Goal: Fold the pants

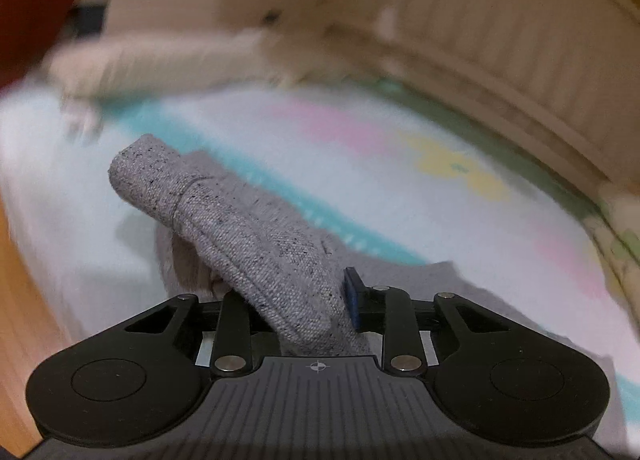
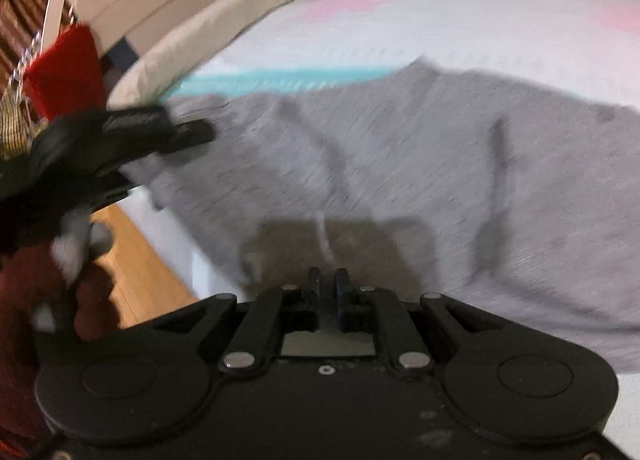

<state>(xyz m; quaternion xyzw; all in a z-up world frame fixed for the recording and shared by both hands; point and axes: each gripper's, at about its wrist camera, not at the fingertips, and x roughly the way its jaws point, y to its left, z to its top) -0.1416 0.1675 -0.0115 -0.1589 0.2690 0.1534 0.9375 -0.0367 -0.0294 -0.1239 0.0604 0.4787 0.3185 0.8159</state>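
Between the left gripper's [image 1: 298,300] jaws sits a clamped fold of grey pants [image 1: 240,227]; right gripper [image 2: 329,284] closed, apparently empty.

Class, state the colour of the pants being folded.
Grey with dark flecks, the pants show best in the left wrist view.

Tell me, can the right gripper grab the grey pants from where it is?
Probably yes. The right gripper sits right over the grey pants with nothing between them, but its jaws are shut and would need to open first.
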